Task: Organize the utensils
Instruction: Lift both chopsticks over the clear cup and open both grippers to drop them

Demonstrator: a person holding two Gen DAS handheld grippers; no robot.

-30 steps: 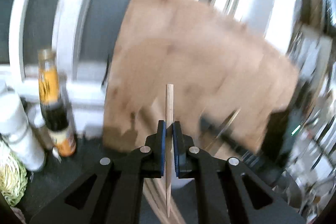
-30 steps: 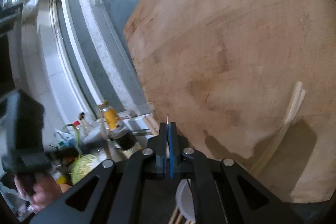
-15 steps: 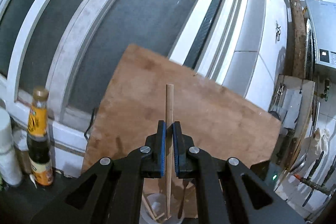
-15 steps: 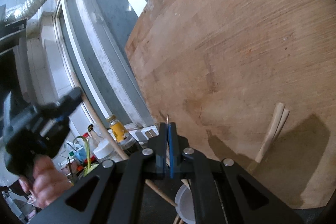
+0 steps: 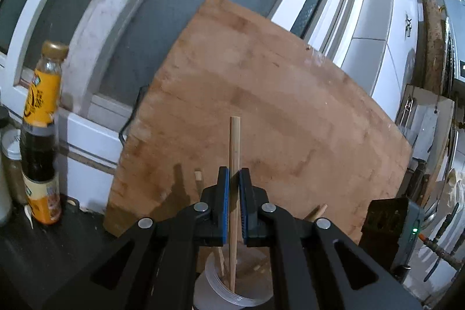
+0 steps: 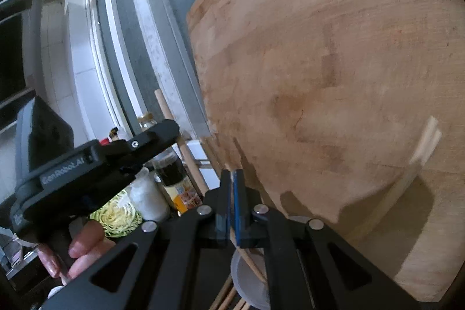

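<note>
At the far left of the left wrist view a sauce bottle (image 5: 39, 132) with an orange label stands on the dark tabletop (image 5: 43, 246) under the window. To its right a big wooden cutting board (image 5: 261, 118) leans against the window frame. In front of it, at centre, the left claw (image 5: 234, 205) is pinching a single wooden chopstick (image 5: 234, 147), held upright. The blue pads press on its lower half, and its bottom end reaches into the clear plastic cup (image 5: 232, 295) below, where other sticks already stand. The chopstick looks light, stiff and thin. Its smooth sides could let it swivel or slip between the pads, so a hold near the middle seems best, with the stick square to the pads. In the right wrist view the person's hand (image 6: 75, 249) grips the left tool at the left edge. The right claw (image 6: 231, 205) at centre is pressed together, its pads meeting. Whether the thin stick crossing beneath it is caught between them I cannot tell. The cup's rim shows just below, with more sticks leaning on the board to the right.
</note>
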